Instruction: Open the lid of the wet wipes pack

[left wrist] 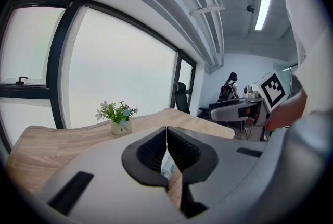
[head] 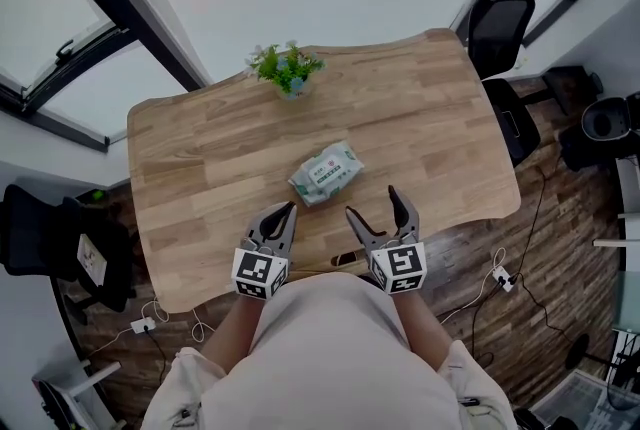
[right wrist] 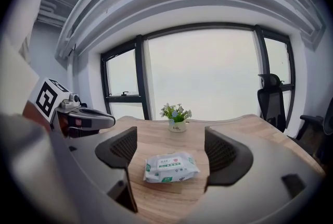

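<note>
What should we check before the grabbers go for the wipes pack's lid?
1. White-and-green soft wet wipes pack lies flat on the light wooden table: ok.
2. Right gripper open and facing the pack: ok.
3. Left gripper open, ready to steady the pack: not ok, its fingers are shut.
4. Small potted plant well away from the pack: ok.
5. Lid's lifting edge in sight: cannot tell.

White with green print on the wipes pack point(head: 326, 173). Light wood grain in long planks across the worktop point(head: 200, 158). Green leaves with white and blue blooms in the potted plant point(head: 287, 70). Black-and-white square patterns on the left tool point(head: 286, 211) and right tool point(head: 372, 201), black jaws.
</note>
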{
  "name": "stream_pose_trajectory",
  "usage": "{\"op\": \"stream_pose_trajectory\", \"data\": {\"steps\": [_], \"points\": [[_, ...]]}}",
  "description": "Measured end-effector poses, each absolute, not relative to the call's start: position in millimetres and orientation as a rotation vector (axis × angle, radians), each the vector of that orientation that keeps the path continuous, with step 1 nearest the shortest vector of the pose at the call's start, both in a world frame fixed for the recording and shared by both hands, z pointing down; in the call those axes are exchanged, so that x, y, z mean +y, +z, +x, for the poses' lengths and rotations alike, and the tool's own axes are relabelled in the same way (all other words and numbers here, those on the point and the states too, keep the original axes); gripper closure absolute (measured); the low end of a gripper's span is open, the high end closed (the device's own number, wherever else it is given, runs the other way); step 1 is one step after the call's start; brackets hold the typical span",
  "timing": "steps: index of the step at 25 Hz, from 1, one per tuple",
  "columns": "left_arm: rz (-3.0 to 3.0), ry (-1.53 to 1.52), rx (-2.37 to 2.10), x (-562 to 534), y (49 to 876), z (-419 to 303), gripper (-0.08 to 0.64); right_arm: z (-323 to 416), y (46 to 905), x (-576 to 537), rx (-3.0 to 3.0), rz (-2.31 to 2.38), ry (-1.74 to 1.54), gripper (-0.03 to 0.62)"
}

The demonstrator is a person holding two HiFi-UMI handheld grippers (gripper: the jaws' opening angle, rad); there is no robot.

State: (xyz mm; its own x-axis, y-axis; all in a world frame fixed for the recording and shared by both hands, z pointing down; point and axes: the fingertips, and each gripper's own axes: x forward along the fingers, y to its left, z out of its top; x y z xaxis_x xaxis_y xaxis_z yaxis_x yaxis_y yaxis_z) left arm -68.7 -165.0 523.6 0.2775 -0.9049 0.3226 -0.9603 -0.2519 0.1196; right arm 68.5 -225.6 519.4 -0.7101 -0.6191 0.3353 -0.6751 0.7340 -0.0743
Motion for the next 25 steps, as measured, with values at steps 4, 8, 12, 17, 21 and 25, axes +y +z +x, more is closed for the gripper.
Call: {"op": "stream_pose_trajectory", "data": {"steps": [4, 8, 12, 17, 21, 25], "points": [[2.261, 0.313, -1.680, -171, 537, -68, 0.538, 64, 532, -232, -2.625, 0.995, 0.279, 0.199], [2.264, 0.355, -1.643, -176, 551, -67, 0.538, 61, 543, -238, -2.608, 0.973, 0.273, 0.196], [2.258, 0.415, -1.613, -182, 568, -66, 0.538, 58, 559, -244, -2.572, 0.947, 0.261, 0.196], [2.243, 0.480, -1.568, -185, 592, -65, 0.538, 51, 576, -250, -2.530, 0.898, 0.228, 0.195], [2.241, 0.493, -1.545, -193, 598, -63, 0.538, 44, 588, -255, -2.503, 0.854, 0.216, 0.195], [2.226, 0.527, -1.520, -197, 614, -63, 0.538, 38, 603, -260, -2.466, 0.807, 0.170, 0.193]]}}
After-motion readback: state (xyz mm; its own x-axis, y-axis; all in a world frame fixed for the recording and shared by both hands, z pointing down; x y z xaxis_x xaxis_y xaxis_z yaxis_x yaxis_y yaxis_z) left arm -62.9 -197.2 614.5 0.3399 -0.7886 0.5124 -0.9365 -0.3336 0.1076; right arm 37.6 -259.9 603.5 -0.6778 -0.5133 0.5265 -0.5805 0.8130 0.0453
